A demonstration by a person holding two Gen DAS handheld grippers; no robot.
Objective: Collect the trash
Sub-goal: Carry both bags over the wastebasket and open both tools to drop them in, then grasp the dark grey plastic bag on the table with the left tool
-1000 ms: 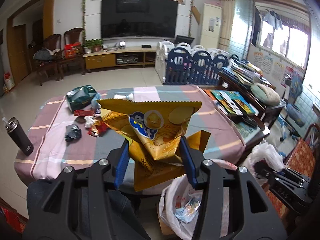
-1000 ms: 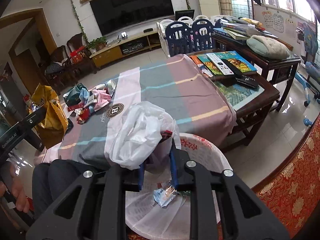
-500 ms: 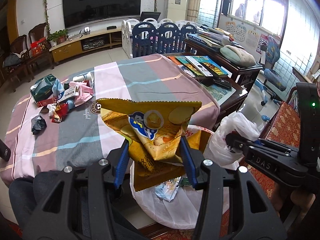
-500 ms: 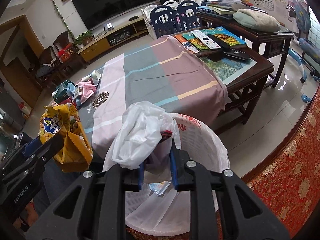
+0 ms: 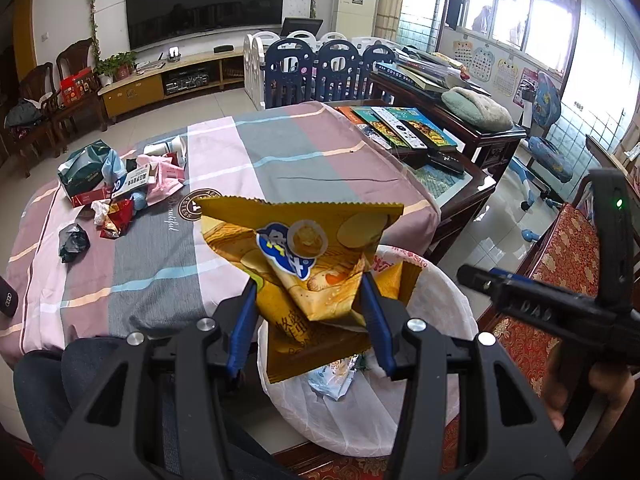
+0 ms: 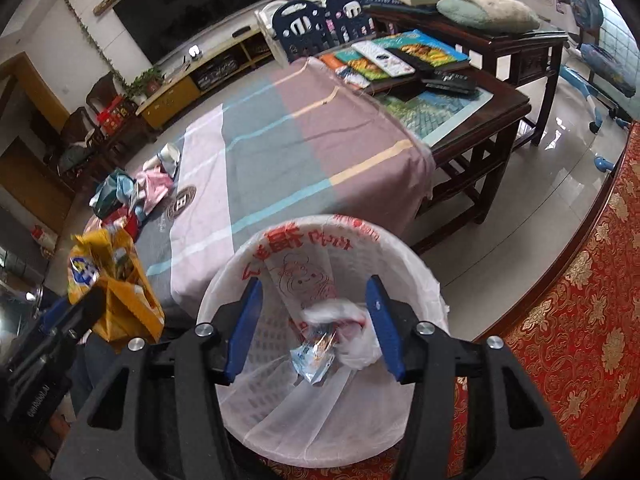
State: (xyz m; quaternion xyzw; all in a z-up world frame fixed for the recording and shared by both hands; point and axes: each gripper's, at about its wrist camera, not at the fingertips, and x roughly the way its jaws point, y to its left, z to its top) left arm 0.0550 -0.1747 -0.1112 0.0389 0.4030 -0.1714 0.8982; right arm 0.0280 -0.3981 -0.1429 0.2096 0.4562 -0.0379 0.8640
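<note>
Trash bin (image 6: 412,280) interior shows under wide right tongs (image 6: 316,320); left tongs (image 5: 310,312) clamp chip bag (image 5: 304,248).

Not much to read here tbh. The tablecloth (image 5: 224,168) has a round brown emblem (image 5: 192,204) with "Beautiful" in script beside it; the ring lettering is only partly legible, something like "AGELESS". The black bottle (image 5: 7,300) at the left edge shows the four-ring Audi logo. The yellow chip bag (image 5: 308,256) has a blue logo with Chinese characters too crumpled to read. The bin liner (image 6: 304,248) carries red Chinese print, unreadable.
</note>
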